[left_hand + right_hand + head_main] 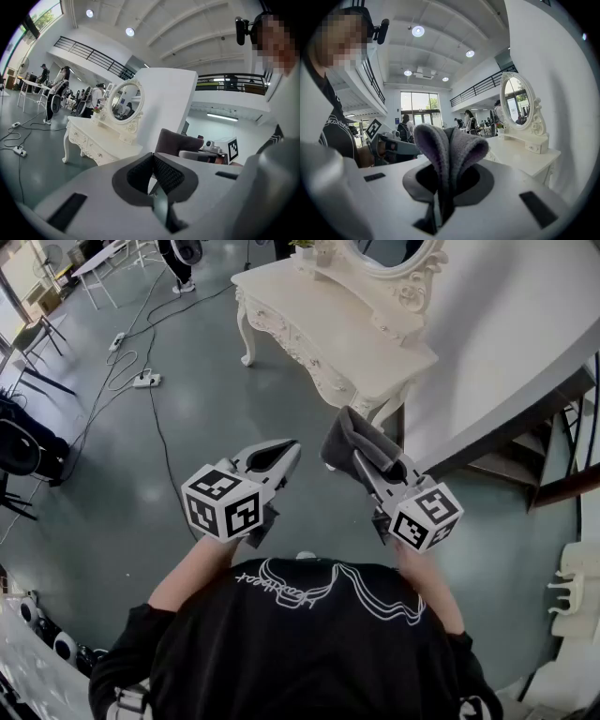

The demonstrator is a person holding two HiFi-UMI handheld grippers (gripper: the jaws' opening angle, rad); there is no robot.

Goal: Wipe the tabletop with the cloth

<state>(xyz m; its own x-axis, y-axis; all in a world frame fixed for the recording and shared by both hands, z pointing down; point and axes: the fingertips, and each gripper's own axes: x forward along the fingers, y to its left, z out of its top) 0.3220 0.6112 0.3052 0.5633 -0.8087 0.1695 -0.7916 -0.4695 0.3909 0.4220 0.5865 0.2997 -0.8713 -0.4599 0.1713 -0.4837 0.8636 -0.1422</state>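
A soft grey fleece cloth (450, 145), judged light and floppy, was pinched at its fold by the right gripper (364, 463), apart from the cream carved dressing table (356, 338); the left gripper (284, 454) was closed, empty.

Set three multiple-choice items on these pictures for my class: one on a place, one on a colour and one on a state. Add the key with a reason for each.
1. Where does the white dressing table stand?
A. behind the person
B. ahead of the person, beside a white wall
C. at the person's feet

2. What colour is the cloth?
A. red
B. yellow
C. grey

3. In what state is the left gripper?
A. shut, with nothing between its jaws
B. shut on the cloth
C. wide open

Key:
1 B: the head view shows it ahead, next to the wall.
2 C: it looks grey in every view that shows it.
3 A: its pads meet bare, and the right gripper holds the cloth.
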